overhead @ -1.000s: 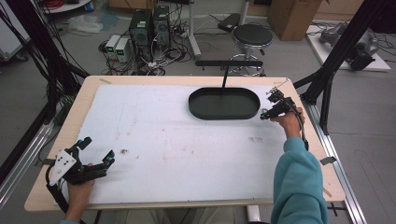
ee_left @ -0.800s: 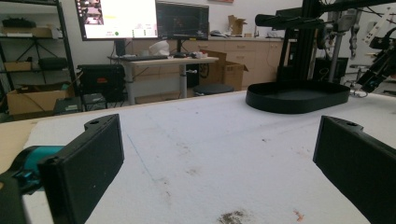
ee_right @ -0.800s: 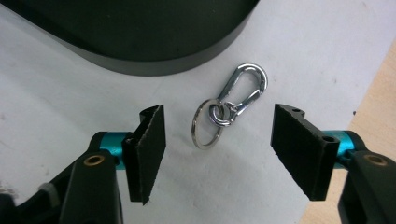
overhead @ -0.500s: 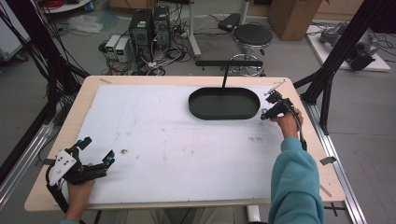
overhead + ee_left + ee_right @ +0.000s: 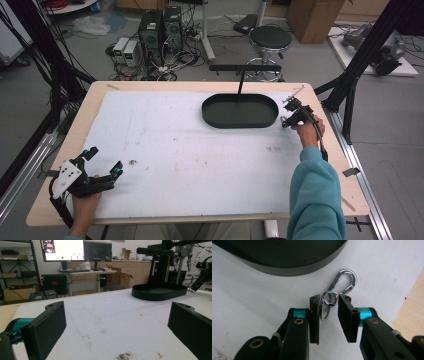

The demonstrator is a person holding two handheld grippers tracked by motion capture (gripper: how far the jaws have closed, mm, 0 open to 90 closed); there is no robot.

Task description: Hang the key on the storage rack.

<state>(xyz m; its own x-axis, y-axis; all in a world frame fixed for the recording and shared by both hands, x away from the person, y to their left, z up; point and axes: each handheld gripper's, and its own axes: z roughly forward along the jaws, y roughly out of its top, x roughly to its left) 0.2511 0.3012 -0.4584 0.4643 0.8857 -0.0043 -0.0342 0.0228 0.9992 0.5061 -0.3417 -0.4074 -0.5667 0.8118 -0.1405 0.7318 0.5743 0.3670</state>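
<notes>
Beside the tray (image 5: pixel 287 263), near the table's right edge, the right gripper (image 5: pixel 329 303) has just narrowed around the keyring clip (image 5: pixel 342 282), not yet clamped; left gripper (image 5: pixel 117 322) gapes, unmoved.

Black tray (image 5: pixel 240 111) beside carabiner (image 5: pixel 343 281)

tray (image 5: pixel 240 121): black, oval, far side | stool (image 5: pixel 270 37): behind table (image 5: pixel 150 90)

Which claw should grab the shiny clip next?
The right claw. Its jaws, just closing, already sit on either side of the shiny clip and its rings, beside the black tray. The left claw waits open, far across the table.
</notes>
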